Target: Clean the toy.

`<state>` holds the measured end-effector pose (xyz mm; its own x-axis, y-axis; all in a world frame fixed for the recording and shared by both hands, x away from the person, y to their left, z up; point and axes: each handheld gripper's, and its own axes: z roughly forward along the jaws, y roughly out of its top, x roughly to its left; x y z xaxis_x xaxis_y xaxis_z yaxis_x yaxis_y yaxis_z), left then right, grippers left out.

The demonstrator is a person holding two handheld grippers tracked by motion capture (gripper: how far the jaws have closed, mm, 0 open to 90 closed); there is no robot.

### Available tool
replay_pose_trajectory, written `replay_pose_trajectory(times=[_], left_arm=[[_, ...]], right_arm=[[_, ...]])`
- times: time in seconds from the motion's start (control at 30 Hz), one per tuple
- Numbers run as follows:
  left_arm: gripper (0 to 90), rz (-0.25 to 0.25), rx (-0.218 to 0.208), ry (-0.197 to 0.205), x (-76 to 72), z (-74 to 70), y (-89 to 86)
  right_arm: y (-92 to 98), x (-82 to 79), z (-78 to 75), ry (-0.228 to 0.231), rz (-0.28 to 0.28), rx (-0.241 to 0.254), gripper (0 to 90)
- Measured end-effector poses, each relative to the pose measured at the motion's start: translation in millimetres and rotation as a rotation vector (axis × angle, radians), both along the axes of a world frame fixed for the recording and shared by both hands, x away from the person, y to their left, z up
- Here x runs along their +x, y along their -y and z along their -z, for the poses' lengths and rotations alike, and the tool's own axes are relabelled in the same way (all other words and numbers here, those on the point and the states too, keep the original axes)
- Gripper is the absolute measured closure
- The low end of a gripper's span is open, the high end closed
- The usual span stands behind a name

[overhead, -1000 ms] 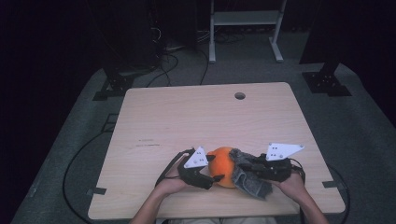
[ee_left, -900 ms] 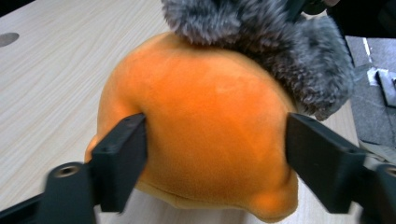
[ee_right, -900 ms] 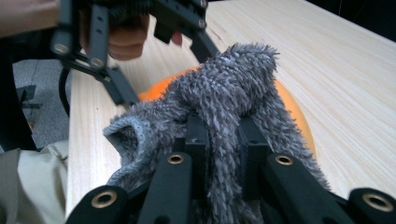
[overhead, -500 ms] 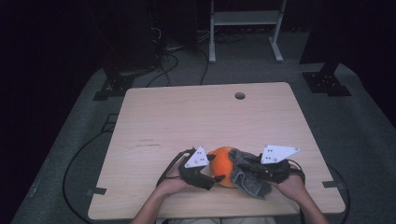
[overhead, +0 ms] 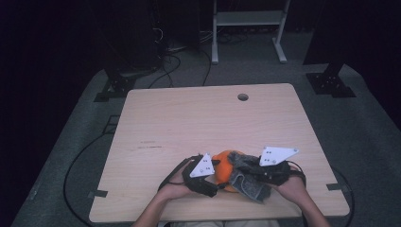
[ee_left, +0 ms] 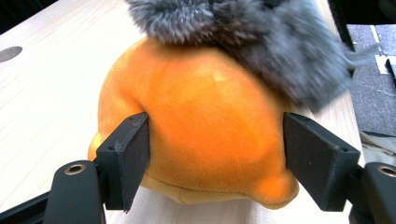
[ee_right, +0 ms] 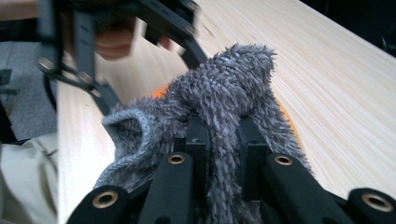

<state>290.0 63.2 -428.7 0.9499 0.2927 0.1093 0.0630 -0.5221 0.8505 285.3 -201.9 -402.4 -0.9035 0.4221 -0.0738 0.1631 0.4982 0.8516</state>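
An orange plush toy (overhead: 221, 165) sits on the wooden table (overhead: 198, 123) near its front edge. My left gripper (overhead: 216, 179) reaches in from the left. In the left gripper view its two pads (ee_left: 133, 154) press on the sides of the orange plush toy (ee_left: 210, 126). A grey fuzzy cloth (overhead: 249, 182) drapes over the toy's right side and top (ee_left: 243, 28). My right gripper (overhead: 247, 174) is shut on that cloth (ee_right: 224, 93), with the fabric bunched between its jaws (ee_right: 222, 140).
A round cable hole (overhead: 243, 97) lies at the table's far side. The person's hands rest at the front edge. Black cables (overhead: 75, 170) run over the grey floor on the left. A white stand (overhead: 246, 28) and dark equipment feet stand behind the table.
My right gripper has shifted slightly left toward the toy, carrying the grey cloth. The left gripper and the toy have stayed in place.
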Motion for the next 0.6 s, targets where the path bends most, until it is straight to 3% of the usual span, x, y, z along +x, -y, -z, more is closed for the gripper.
replay_pose_trajectory(times=[0.13,0.2,0.3,0.33,0.47,0.5,0.6], left_arm=[[25.0,-0.008,-0.002,-0.013,0.6,-0.7,3.0],[25.0,-0.005,0.004,-0.011,-0.5,-0.1,4.0],[25.0,0.003,0.009,-0.003,-1.3,-0.2,3.1],[25.1,0.005,0.015,0.002,-1.6,-0.1,2.9],[26.6,0.004,0.043,0.005,-0.2,2.5,-0.3],[26.5,0.005,0.054,-0.018,2.3,6.6,-3.9],[23.5,0.002,0.057,-0.035,3.6,10.0,-7.3]], right_arm=[[5.0,1.1,1.9,-0.012,0.015,0.014,77.7],[-1.3,-3.4,-2.1,0.004,-0.002,0.013,77.6],[-13.6,-9.1,-5.5,-0.004,-0.104,0.076,77.5],[-17.2,-9.2,-5.1,-0.004,-0.112,0.069,77.5],[-11.8,-2.1,-2.8,0.001,-0.068,0.040,77.6],[-3.0,1.9,0.1,-0.002,-0.021,0.024,77.5],[5.0,5.7,6.5,-0.018,0.007,0.020,77.6]])
